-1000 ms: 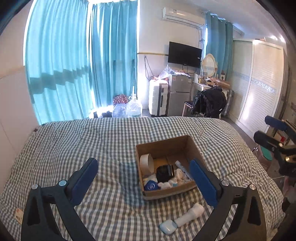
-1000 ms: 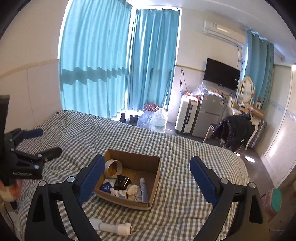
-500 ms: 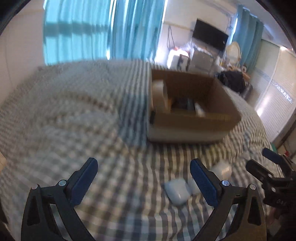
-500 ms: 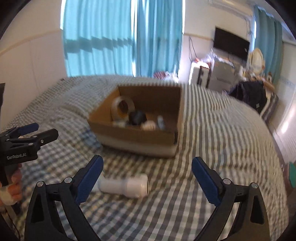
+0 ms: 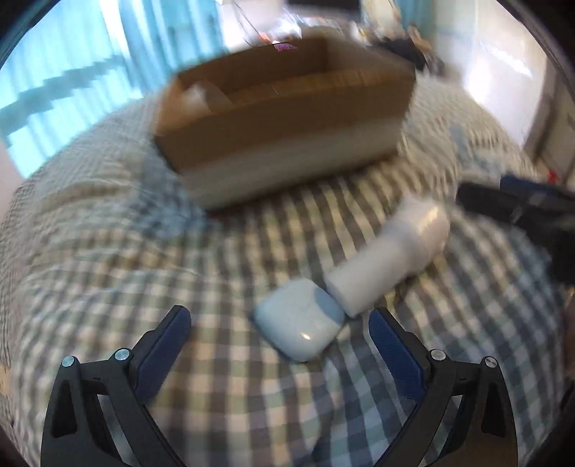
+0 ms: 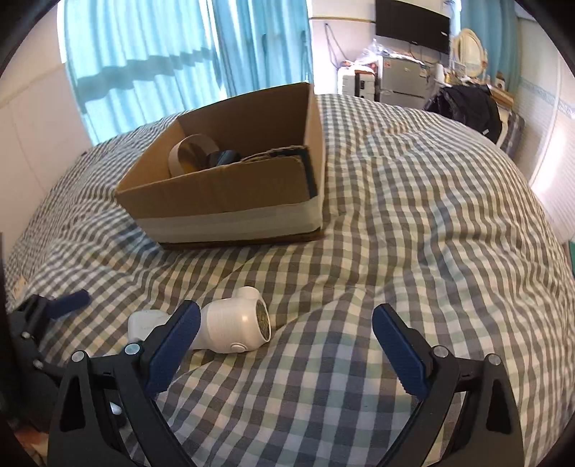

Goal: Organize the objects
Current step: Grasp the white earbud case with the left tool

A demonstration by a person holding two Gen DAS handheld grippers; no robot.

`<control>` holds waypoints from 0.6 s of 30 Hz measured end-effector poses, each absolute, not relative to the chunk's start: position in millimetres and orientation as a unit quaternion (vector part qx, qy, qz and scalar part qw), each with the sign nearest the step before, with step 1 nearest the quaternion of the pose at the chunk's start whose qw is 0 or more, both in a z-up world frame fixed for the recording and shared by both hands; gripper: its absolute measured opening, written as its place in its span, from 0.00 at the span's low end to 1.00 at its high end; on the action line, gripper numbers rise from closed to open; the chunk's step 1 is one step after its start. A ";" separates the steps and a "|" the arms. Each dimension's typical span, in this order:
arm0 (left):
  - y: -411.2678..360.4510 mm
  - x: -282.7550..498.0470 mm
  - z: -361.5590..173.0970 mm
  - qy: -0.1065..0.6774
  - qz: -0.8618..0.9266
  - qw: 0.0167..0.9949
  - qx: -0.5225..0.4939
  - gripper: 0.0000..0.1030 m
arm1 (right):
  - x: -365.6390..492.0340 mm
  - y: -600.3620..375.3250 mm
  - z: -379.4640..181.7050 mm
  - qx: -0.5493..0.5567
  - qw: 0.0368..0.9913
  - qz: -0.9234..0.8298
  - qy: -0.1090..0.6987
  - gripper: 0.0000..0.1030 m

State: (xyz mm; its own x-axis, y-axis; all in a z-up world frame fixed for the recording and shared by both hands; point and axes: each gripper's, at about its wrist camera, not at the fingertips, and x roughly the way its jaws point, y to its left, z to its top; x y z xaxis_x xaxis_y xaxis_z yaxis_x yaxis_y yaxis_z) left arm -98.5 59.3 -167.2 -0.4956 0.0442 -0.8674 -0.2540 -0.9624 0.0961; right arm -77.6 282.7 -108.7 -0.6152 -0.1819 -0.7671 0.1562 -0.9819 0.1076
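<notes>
Although the left wrist view is smeared by motion, no brand, label or writing can be read on anything in either view. The left hand-held gripper (image 5: 279, 336) is spread wide and holds nothing; between its blue-padded fingers (image 5: 163, 346), on the bed, lies the pale blue rounded plastic cap end (image 5: 300, 319) of a white plastic handheld device (image 5: 391, 258). In the right wrist view that white device (image 6: 233, 328) lies on its side, its round dark-meshed face turned toward the open bedcover, partly behind the left finger of the right hand-held gripper (image 6: 285, 339), which is also spread apart and empty.

Beyond the device stands an open brown cardboard box with a pale taped band round its base (image 6: 230, 195), well apart from both grippers. Inside it a beige roll of tape (image 6: 190, 152) stands on edge beside a dark object that is too hidden to name.

Everything rests on a bed covered in a grey, green and white checked quilt (image 6: 413, 215), softly rumpled. Behind it hang turquoise curtains (image 6: 172, 54) lit by daylight. To the right of them are a black wall-mounted television (image 6: 413, 25), a small grey fridge (image 6: 402, 77), an oval mirror (image 6: 469, 43) and a chair draped with dark clothing (image 6: 467, 104).
</notes>
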 end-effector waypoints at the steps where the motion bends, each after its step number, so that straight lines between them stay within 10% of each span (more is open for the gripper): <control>1: 59.1 -103.3 -174.3 0.113 0.853 0.085 -0.503 0.96 | -78.5 282.6 -105.9 0.431 0.094 -0.897 -0.019 0.94; 5: 67.8 -112.4 -184.0 0.127 0.846 0.094 -0.510 0.83 | -79.5 284.8 -106.2 0.435 0.094 -0.895 -0.034 0.94; 7: 70.7 -114.8 -186.7 0.123 0.841 0.109 -0.516 0.57 | -80.4 282.5 -107.9 0.438 0.092 -0.893 -0.034 0.94; 18: 28.0 -78.4 -131.8 0.061 0.899 0.014 -0.434 0.57 | -83.8 278.7 -110.0 0.446 0.096 -0.889 -0.029 0.94</control>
